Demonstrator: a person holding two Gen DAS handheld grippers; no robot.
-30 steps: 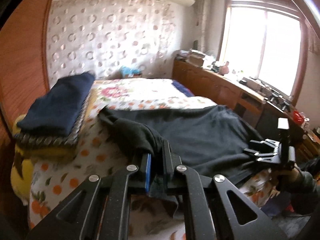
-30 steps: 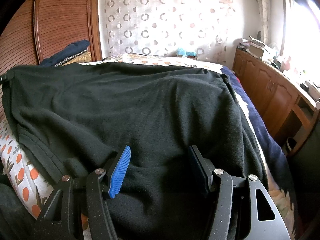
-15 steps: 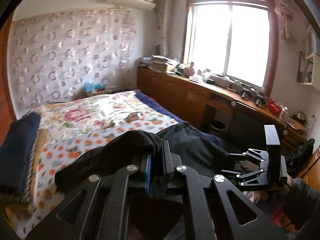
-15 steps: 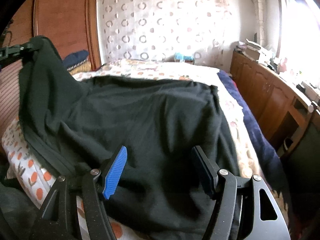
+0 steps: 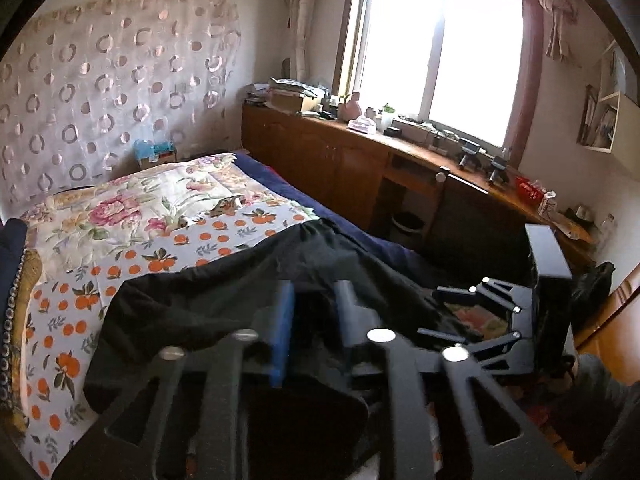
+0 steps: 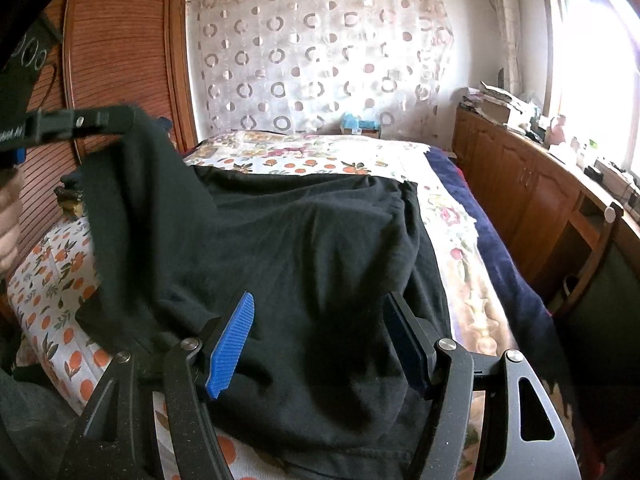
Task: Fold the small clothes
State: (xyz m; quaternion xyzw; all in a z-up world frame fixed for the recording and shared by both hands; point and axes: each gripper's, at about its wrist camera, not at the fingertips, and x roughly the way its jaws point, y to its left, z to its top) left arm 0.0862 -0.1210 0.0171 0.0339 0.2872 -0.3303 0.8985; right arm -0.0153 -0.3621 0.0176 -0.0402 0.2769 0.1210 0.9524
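One black garment [image 6: 304,248] lies spread across the bed [image 5: 168,216], on a sheet printed with oranges and flowers; its near hem hangs toward both cameras and its far edge stops about midway up the mattress. Two grippers are in play.

The left gripper [image 5: 312,320] has just been opening: its blue pad and dark pad now stand a moderate gap apart with black cloth between and under them. In the right wrist view that same gripper [image 6: 116,118] sits at the upper left with a corner of the garment lifted and draped from its tip, so the fabric seems still caught there (the left view is motion-blurred, and I cannot say for sure the pads press on it).

The right gripper [image 6: 320,340] hovers wide open over the garment's near part, one blue ribbed finger [image 6: 230,344] on its left and one dark finger on its right, neither closing on the cloth. It also shows at the right of the left wrist view [image 5: 472,320].

One window [image 5: 440,52] glows above a long wooden cabinet [image 5: 332,160] cluttered with small items. One circle-patterned curtain [image 6: 320,56] covers the far wall. The left gripper's body carries a small white label, too blurred to read.
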